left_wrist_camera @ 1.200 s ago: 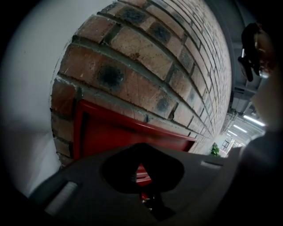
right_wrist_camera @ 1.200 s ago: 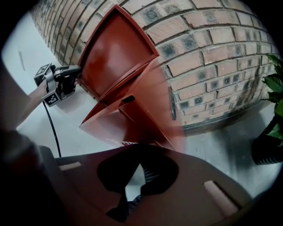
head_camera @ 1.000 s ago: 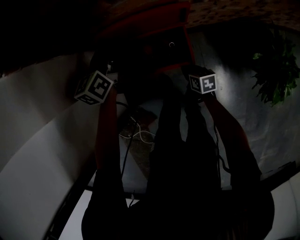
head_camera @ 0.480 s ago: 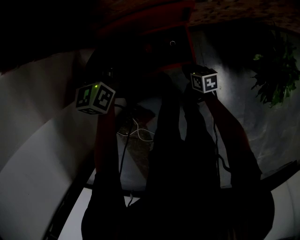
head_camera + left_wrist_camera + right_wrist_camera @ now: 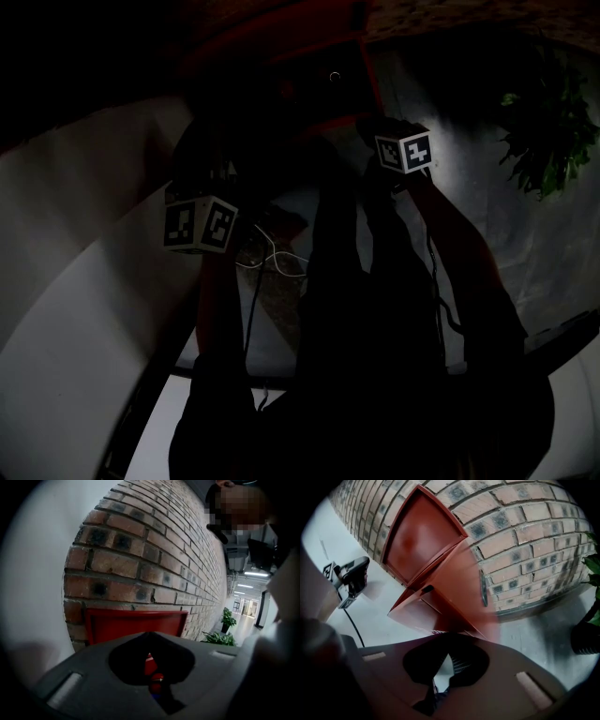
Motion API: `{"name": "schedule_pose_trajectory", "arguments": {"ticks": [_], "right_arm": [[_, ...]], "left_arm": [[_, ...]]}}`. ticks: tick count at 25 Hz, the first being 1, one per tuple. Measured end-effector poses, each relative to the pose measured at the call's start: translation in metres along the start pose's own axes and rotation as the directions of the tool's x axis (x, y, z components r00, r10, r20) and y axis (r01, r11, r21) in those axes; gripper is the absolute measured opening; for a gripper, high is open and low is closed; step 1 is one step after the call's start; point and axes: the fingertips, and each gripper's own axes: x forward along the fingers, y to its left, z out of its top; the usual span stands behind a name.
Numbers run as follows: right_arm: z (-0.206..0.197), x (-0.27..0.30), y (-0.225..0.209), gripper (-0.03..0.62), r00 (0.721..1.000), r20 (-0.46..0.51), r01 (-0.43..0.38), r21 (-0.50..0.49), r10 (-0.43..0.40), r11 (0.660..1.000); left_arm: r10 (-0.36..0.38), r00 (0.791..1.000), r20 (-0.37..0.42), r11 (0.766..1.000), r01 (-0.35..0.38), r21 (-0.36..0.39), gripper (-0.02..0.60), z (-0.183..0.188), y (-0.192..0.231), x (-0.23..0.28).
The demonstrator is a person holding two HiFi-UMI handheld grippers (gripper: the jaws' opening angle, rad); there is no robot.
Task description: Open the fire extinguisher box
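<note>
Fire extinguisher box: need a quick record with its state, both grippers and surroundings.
box: red box, at the foot of a brick wall
lid: top lid tilted up
door: front door swung out, blurred; handle on its face
left gripper: left gripper jaw tips look together, nothing between them, faces the box
right gripper: right gripper jaw tips look together, nothing between them
plant: plant on the floor to the box's right
head view: too dark for box detail
</note>
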Motion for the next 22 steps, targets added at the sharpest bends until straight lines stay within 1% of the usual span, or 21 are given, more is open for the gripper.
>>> {"name": "schedule_pose_trajectory", "arguments": {"ticks": [6,8,12,19,22], "right_arm": [[0.004,-0.002,0.003,-0.002,0.999,0.027,-0.018,0.028,0.017,0.999],[0.005,-0.002,0.002,-0.002,0.999,0.032,-0.024,0.029,0.023,0.999],[0.004,-0.002,0.002,-0.002,1.000,0.028,-0.008,0.049,0.007,0.999],[0.005,0.000,0.003,-0.002,1.000,0.028,-0.007,0.052,0.006,0.999],[0.007,-0.002,0.003,-0.002,0.999,0.036,0.001,0.047,-0.003,0.999]], "left_arm": [[0.006,1.000,-0.021,0.995,-0.008,-0.097,0.002,-0.021,-0.022,-0.019],[0.000,0.999,-0.042,0.993,-0.005,-0.119,0.002,-0.032,-0.030,-0.023],[-0.012,0.997,-0.082,0.988,-0.001,-0.153,0.002,-0.054,-0.038,-0.028],[-0.028,0.996,-0.084,0.988,0.015,-0.154,0.002,-0.060,-0.044,-0.027],[-0.033,0.994,-0.100,0.987,0.017,-0.162,0.002,-0.066,-0.047,-0.030]]}}
